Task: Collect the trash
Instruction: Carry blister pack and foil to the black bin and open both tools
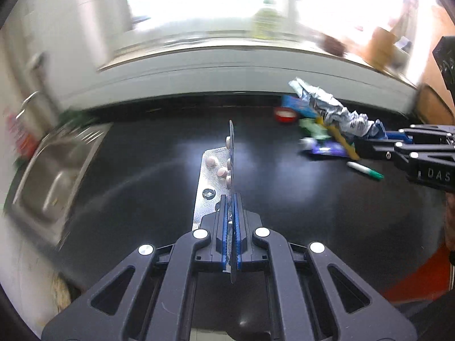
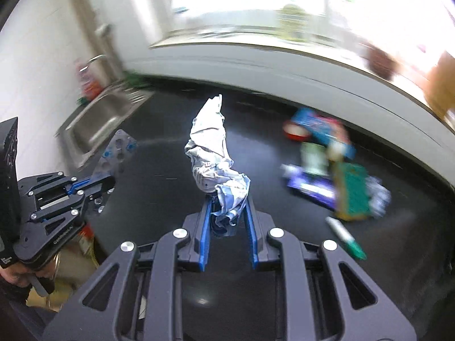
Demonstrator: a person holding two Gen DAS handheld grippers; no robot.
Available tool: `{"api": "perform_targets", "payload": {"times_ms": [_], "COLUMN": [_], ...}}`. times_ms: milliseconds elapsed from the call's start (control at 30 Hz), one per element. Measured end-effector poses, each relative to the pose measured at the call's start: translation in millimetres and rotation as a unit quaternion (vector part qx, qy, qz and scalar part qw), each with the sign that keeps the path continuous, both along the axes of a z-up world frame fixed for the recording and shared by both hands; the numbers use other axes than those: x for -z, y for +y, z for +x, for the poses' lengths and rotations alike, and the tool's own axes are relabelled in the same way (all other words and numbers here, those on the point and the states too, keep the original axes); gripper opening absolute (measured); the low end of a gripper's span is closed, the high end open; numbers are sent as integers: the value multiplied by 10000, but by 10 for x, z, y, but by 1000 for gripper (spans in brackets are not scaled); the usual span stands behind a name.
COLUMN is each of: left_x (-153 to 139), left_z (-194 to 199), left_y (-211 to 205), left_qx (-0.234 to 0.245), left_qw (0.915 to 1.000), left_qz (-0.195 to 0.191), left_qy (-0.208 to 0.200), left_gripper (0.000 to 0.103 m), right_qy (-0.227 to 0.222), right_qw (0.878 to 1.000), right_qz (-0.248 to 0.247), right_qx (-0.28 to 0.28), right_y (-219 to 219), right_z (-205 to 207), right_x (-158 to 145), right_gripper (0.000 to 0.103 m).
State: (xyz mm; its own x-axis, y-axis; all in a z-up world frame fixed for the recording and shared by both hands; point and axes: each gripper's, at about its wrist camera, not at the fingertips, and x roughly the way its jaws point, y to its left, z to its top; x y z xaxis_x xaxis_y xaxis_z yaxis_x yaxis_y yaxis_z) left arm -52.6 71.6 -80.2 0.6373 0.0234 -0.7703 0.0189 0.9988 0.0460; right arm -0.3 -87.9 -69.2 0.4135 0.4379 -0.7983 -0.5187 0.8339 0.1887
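While both cameras looked down over a black countertop [image 1: 142, 199], each gripper carried a piece of trash above it. The left gripper [image 1: 231, 199] had its jaws pressed almost together on a blister pack of pills [image 1: 212, 176]. The silver sheet stuck out forward beyond the fingertips, bent along its length, with several round pills showing on it. In the right wrist view the same pack [image 2: 116, 149] appeared at the left, held up off the counter near the steel sink [image 2: 96, 122].

The right gripper [image 2: 227, 207] had its jaws a little apart, closed on the lower end of a crumpled foil wrapper [image 2: 210, 153]. The wrapper, silver and white with some blue, rose twisted from between the blue pads and tapered to a point. From the left wrist view it [image 1: 327, 105] was seen sideways, hanging out from the right gripper's fingers at the right edge.

More litter lay in a loose heap on the counter toward the back right, near the white wall: a red bowl [image 2: 295, 132], a blue packet [image 2: 321, 130], a purple wrapper [image 2: 307, 187] and a green packet [image 2: 355, 193], all blurred. A green-capped marker [image 2: 345, 237] lay just beside the heap, apart from it. On the window ledge behind stood a bottle [image 1: 266, 20], blurred by glare.
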Motion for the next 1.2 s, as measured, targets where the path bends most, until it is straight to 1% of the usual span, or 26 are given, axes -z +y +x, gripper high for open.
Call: {"api": "perform_targets", "payload": {"times_ms": [67,133,167,233,267,367,400,433,533,600,633,700,833,933,967,1100,1167,1200], "left_x": [-2,23,56,122,184,361,452,514,759,922,996,1156,1404,1578,1630,1738,1762,1772], "left_z": [-202,-467,-635,-874,-1052,-1420,-1573,-1674,-2016,-2175,-2221,-2334,-2417,-2423,-2421,-2392,-2388,-2385], "left_y": [271,591,775,1039,1210,1534,1660,1745,2047,2229,2299,2486,2757,2920,2972,3074,3128,3156], "left_qx": [-389,-840,-1117,-1505,-1768,-2287,-2496,-2629,-3012,-3174,-3219,-3316,-3386,-3446,-3457,-3423,-3412,-3407], "left_qw": [9992,9965,9937,9885,9839,9724,9667,9628,9497,9432,9412,9359,9310,9264,9254,9264,9275,9281], "left_qz": [3,14,5,-56,-88,-173,-219,-265,-500,-578,-609,-807,-1043,-1224,-1250,-1282,-1263,-1229], "left_qy": [-2,20,69,159,236,429,525,571,699,797,823,875,878,895,922,902,859,866], "left_gripper": [3,3,3,3,3,3,3,3,3,3,3,3,3,3,3,4,4,4], "right_qy": [41,150,214,343,441,687,744,835,1140,1300,1393,1498,1721,1745,1739,1757,1722,1715], "right_qw": [9987,9955,9932,9874,9827,9703,9665,9609,9499,9446,9417,9381,9330,9295,9289,9274,9286,9293], "right_qz": [46,89,104,110,96,23,-10,-62,-163,-229,-270,-362,-595,-752,-789,-893,-914,-896], "right_qx": [-501,-933,-1144,-1542,-1797,-2318,-2458,-2640,-2906,-3004,-3052,-3102,-3104,-3160,-3172,-3179,-3156,-3146], "right_y": [461,869,1061,1443,1673,2163,2305,2502,2886,3113,3245,3454,3832,4029,4088,4240,4298,4307], "right_z": [-108,-225,-296,-491,-611,-908,-1010,-1142,-1367,-1496,-1555,-1643,-1792,-1863,-1882,-1888,-1877,-1881], "right_x": [8,37,62,132,186,325,372,452,641,756,828,942,1208,1330,1362,1460,1472,1470], "right_gripper": [22,22,22,22,22,22,22,22,22,22,22,22,22,22,22,22,23,25]}}
